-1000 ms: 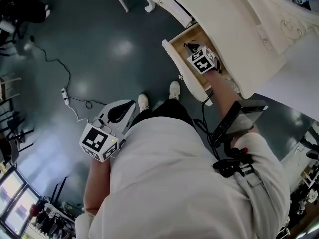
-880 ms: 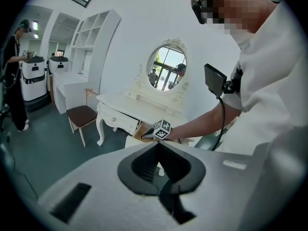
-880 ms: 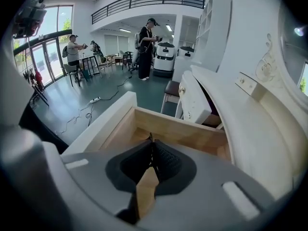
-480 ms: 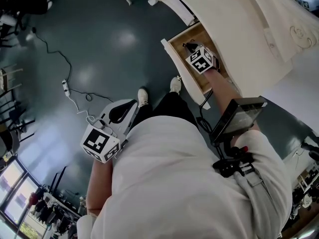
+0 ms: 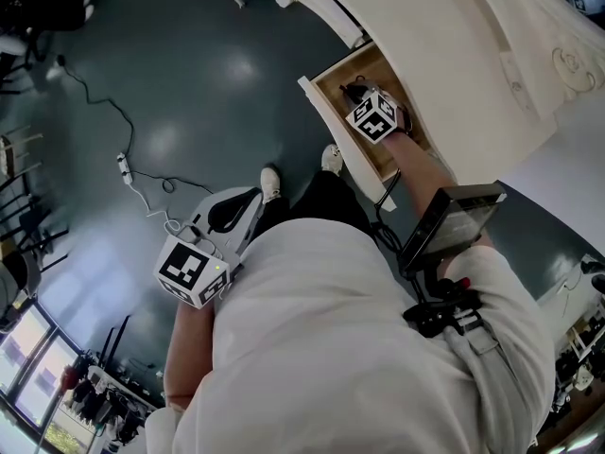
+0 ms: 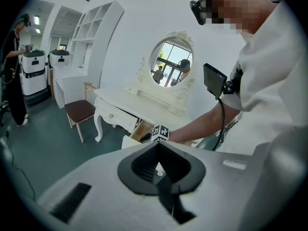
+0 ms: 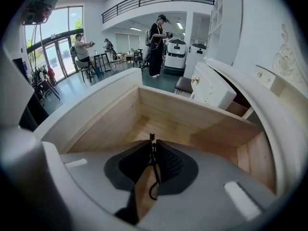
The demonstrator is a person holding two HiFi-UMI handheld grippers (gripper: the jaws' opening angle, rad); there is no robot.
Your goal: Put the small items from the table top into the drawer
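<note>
The wooden drawer point(image 5: 331, 72) of the white dressing table point(image 5: 454, 55) stands pulled out. My right gripper point(image 5: 355, 91) reaches down into it, its marker cube point(image 5: 371, 118) on top. In the right gripper view the jaws point(image 7: 152, 141) are opening over the drawer's bare floor point(image 7: 183, 121). A thin black wire-like item point(image 7: 154, 170) hangs between them, with wood showing through the gap beside it. My left gripper point(image 5: 248, 200) hangs low at the person's left side over the floor, shut with nothing in it point(image 6: 157, 146).
A cable and a power strip point(image 5: 123, 174) lie on the dark floor at the left. A black device point(image 5: 452, 219) is mounted on the person's chest. A brown stool point(image 6: 79, 110) stands beside the table, and an oval mirror point(image 6: 171, 64) stands on it.
The right gripper has shifted slightly left and deeper into the drawer. The left gripper has stayed where it was.
</note>
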